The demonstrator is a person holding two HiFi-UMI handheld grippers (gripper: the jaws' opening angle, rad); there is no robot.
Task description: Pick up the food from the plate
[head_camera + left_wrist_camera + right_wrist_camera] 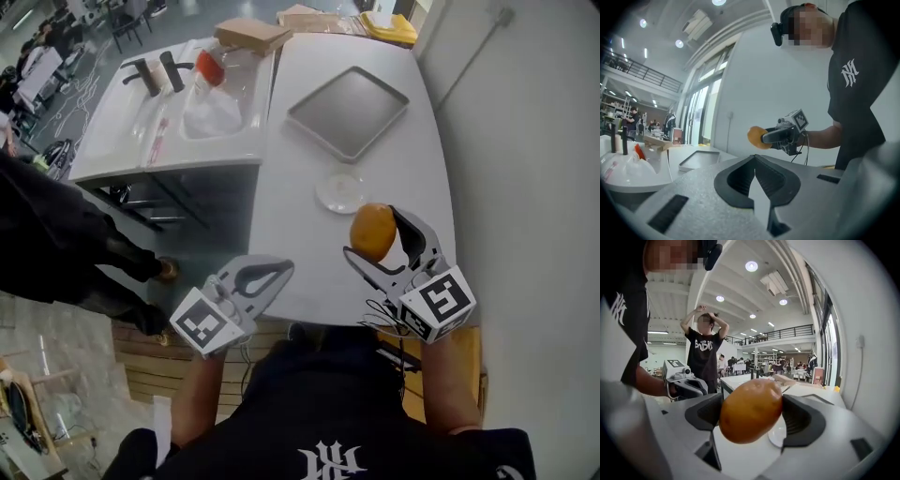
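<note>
Just above the white table (pixel 300 253), right claw (pixel 371 232) clamps the food (pixel 751 410).

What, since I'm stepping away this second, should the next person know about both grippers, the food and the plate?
Right gripper: shut on the orange-yellow food and held up off the table.
Left gripper: jaws together, nothing between them, hanging over the table's near edge.
The small white plate lies empty on the table, just beyond the held food. The grey tray farther back is empty too.
Done: the food is off the plate.
Left: nothing in the pick itself. Keep the grip firm, as the food is rounded and could probably slip.
</note>
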